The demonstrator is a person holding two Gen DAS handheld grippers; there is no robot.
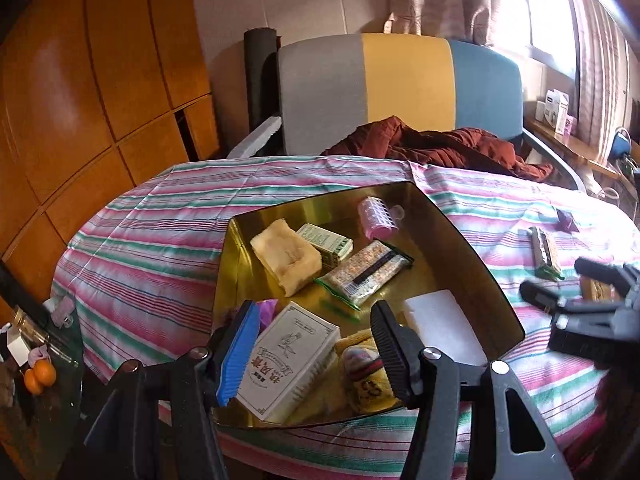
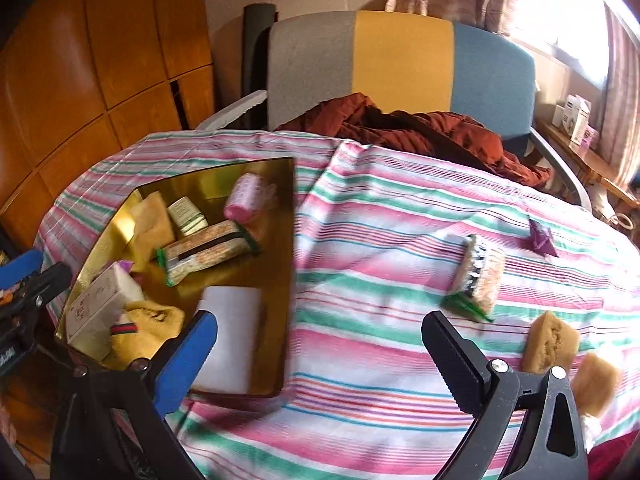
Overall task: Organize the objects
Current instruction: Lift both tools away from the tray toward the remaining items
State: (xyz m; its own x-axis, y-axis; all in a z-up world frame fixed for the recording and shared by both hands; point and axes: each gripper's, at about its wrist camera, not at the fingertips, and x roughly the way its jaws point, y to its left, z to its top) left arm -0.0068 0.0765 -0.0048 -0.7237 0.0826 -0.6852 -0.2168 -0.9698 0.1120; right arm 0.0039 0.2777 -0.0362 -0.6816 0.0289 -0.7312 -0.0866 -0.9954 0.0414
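Nearest to us, our right gripper (image 2: 320, 354) hangs with its jaws spread wide and nothing between them, above the striped cloth (image 2: 360, 360) just to the right of the gold tray (image 2: 286, 280); our left gripper (image 1: 312, 344) is likewise wide and empty, low over the tray's near end where a white box (image 1: 290, 360) and a yellow sock (image 1: 364, 372) lie. Just beyond and to the right of our right gripper sit two tan sponge blocks (image 2: 550, 342), then a green-edged snack packet (image 2: 478, 278), and farther off a small purple wrapper (image 2: 542, 238), all loose on the cloth. We judge the sponge the next pick: we should come down square, straddle it, close gently so it does not squash, and carry it clear over the tray's rim
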